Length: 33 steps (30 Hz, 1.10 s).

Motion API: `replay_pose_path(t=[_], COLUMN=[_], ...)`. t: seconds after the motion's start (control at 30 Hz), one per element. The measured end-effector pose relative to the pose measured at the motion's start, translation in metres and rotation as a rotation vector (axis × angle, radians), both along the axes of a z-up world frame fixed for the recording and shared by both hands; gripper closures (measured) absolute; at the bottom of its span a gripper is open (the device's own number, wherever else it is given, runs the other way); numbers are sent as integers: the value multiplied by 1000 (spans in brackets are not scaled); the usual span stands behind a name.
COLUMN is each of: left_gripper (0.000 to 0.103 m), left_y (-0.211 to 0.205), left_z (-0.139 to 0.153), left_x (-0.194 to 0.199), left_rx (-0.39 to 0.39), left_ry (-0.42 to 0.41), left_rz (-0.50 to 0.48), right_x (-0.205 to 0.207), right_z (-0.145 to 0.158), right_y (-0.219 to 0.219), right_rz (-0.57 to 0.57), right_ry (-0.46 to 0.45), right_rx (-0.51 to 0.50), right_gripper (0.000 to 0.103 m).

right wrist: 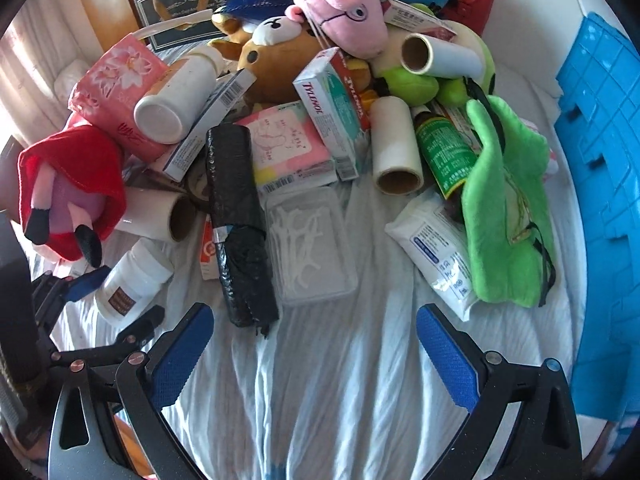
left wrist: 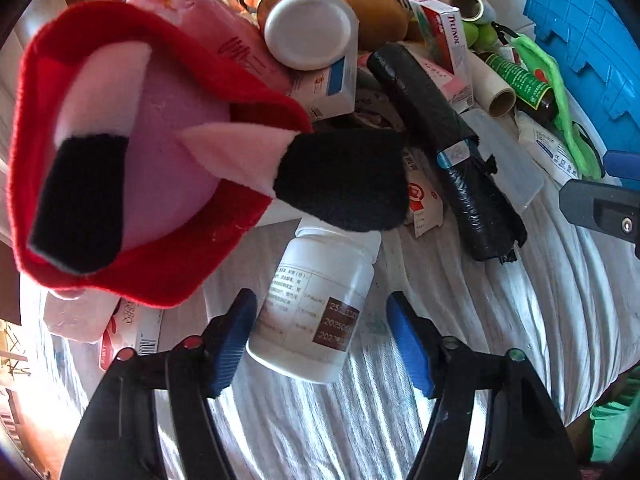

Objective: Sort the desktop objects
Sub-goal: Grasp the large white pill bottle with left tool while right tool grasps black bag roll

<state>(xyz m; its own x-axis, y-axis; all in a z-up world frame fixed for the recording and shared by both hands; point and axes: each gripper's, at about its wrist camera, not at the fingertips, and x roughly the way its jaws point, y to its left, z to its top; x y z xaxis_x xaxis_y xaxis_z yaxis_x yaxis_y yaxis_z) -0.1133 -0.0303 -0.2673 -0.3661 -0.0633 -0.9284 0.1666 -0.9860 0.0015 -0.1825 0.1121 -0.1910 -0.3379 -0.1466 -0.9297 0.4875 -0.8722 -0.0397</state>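
White bottle (left wrist: 316, 304) lies low centre of left view on sheet-covered desk (left wrist: 500, 304), between spread pads of left gripper (left wrist: 322, 340); no clear contact. Risk: round body rolls, or red doll (left wrist: 132, 152) overhead snags. Right gripper (right wrist: 314, 356) spread, empty.

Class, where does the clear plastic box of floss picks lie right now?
In the right wrist view the clear box of floss picks lies mid-frame on the white cloth, beside the black bag roll.
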Motion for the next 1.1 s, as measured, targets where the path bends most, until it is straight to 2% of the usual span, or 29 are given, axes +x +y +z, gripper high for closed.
replay_pose_path(t=[0.03,0.1,0.43,0.5,0.57,0.67,0.83,0.87,0.9,0.93,1.1], left_gripper=[56,56,56,57,57,57,57,57,57,57,57], left_y=[-3,-4,-3,-7,-9,-6,-9,-10,-10,-11,-21], left_z=[-1,1,-1,0,0,0,0,1,1,1,3], left_x=[-1,-1,-11,-17,-20,-21,-23,-23,-23,-22,-20], left_rx=[21,32,58,65,84,69,97,100,98,95,113], left_ry=[0,7,14,14,14,15,10,11,11,13,22], left_rz=[10,18,32,48,60,51,68,70,74,81,118], right_x=[0,-1,-18,-22,-22,-23,-29,-29,-29,-28,-18], right_z=[-1,-4,-30,-38,-39,-38,-39,-39,-38,-37,-36], right_y=[-5,-15,-54,-56,-59,-65,-67,-68,-68,-68,-58], right_rz=[14,44,97,92,97,114,98,101,108,112,129], right_ry=[9,14,-29,-44,-12,-10,-4,-3,-4,-13,-39], right_rx=[8,15,14,11,30,31,17,18,16,6,14], right_gripper=[8,36,38,42,48,55,53,55,64,68,68])
